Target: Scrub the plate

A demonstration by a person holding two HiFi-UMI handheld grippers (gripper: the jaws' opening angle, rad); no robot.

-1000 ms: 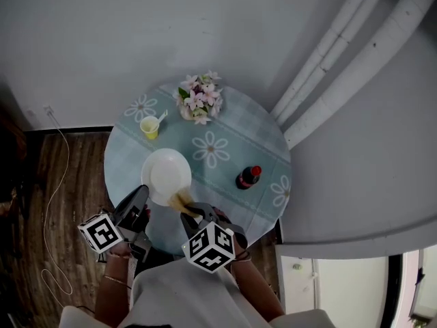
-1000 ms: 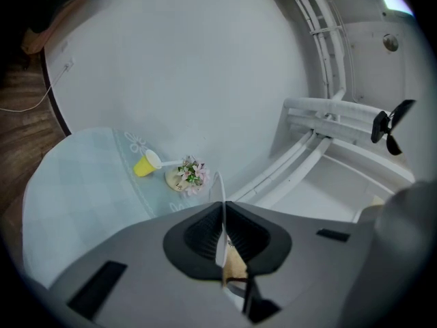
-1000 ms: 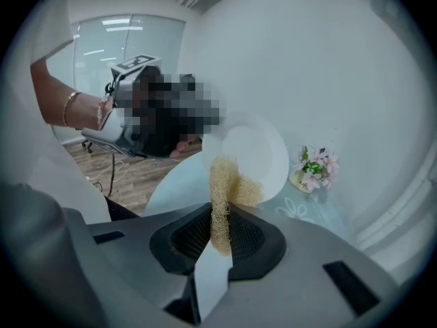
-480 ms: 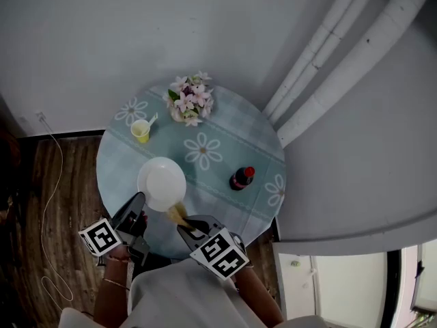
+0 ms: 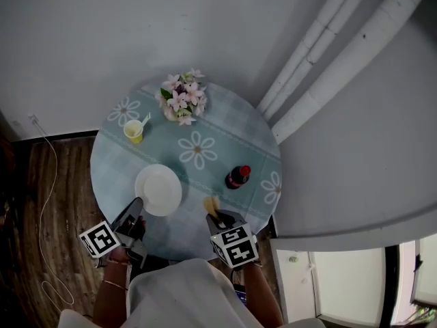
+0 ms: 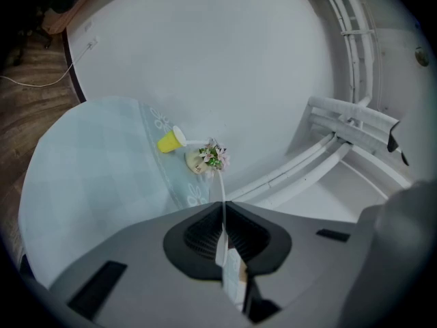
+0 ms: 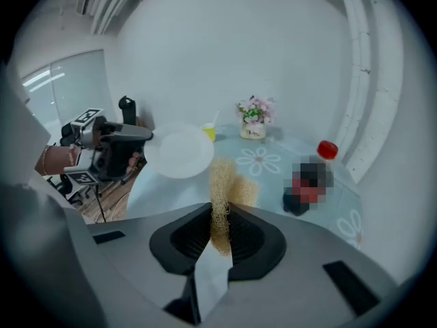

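- Round table [image 5: 232, 132] by a white wall, its near edge hidden by the person.
- Left gripper [image 5: 135, 209] clamps the plate [image 5: 158, 188] by its rim, at the near-left edge.
- Right gripper [image 5: 217, 217] pinches a scrubber [image 5: 211, 204], clear of the plate.

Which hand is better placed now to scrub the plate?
Right. The right tool is shut on the scrub pad, beside the plate but apart from it. The left tool is clamped on the plate's rim, so it cannot scrub.

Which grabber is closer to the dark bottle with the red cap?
Right. The right gripper hangs close by the dark red-capped bottle; the left gripper is farther away, at the round white plate's edge.
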